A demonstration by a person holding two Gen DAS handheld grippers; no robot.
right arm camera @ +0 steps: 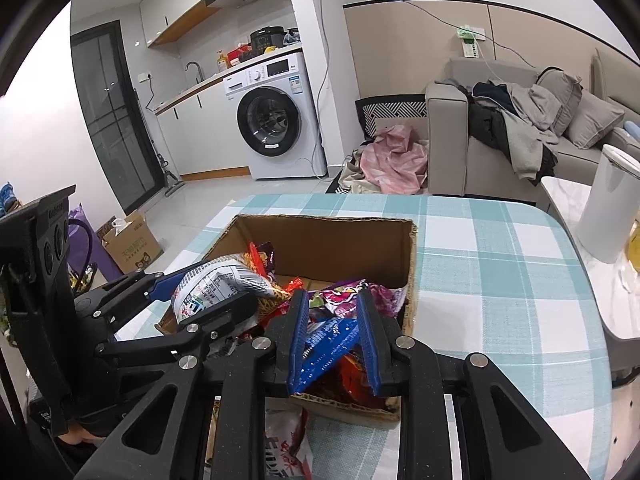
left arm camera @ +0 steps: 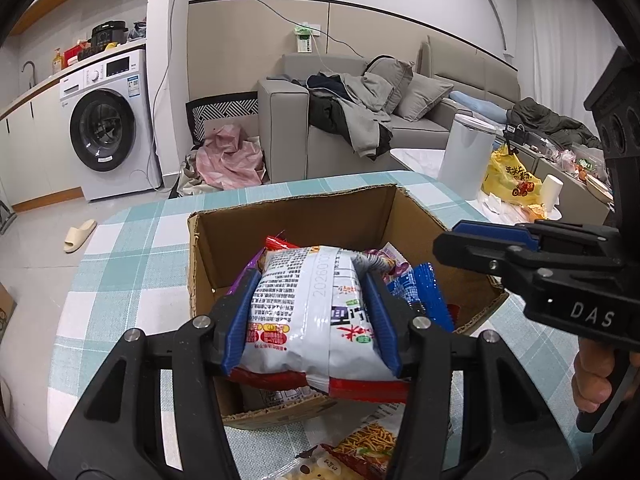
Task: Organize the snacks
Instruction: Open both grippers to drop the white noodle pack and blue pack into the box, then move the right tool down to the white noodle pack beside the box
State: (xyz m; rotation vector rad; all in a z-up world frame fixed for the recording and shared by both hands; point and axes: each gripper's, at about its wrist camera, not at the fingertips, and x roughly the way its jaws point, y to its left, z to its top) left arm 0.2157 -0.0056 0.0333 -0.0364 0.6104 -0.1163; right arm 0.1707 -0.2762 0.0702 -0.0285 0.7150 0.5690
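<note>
You are well into the sorting, as I judge it, but it is not finished. The cardboard box [left arm camera: 288, 216] stands in the middle of both frames on the checked tablecloth [left arm camera: 132, 248], and several packets already lie inside it: I can tell a purple packet [right arm camera: 344, 296], a red one [left arm camera: 280, 244] at the far side, and more crumpled wrappers that I cannot separate. Your left gripper [left arm camera: 310, 312] has its jaws closed on one white snack bag [left arm camera: 312, 312], with the blue pads pressed into both of its sides, and it holds this bag above the near part of the box, not yet laid down. Your right gripper [right arm camera: 334, 336] is almost fully closed; a blue packet [right arm camera: 328, 344] passes between its pads at the near edge of the box, and the pads seem to pinch it, though I cannot be fully sure. So two packets are in your grippers, one each. Outside the box, at least three remain on the table at the bottom of the frames: a packet with fried sticks printed on it [left arm camera: 368, 440], a pale packet [left arm camera: 316, 468] beside it, and a white and red bag [right arm camera: 286, 440]. There is one box, two grippers, and about four or five packets inside.
</note>
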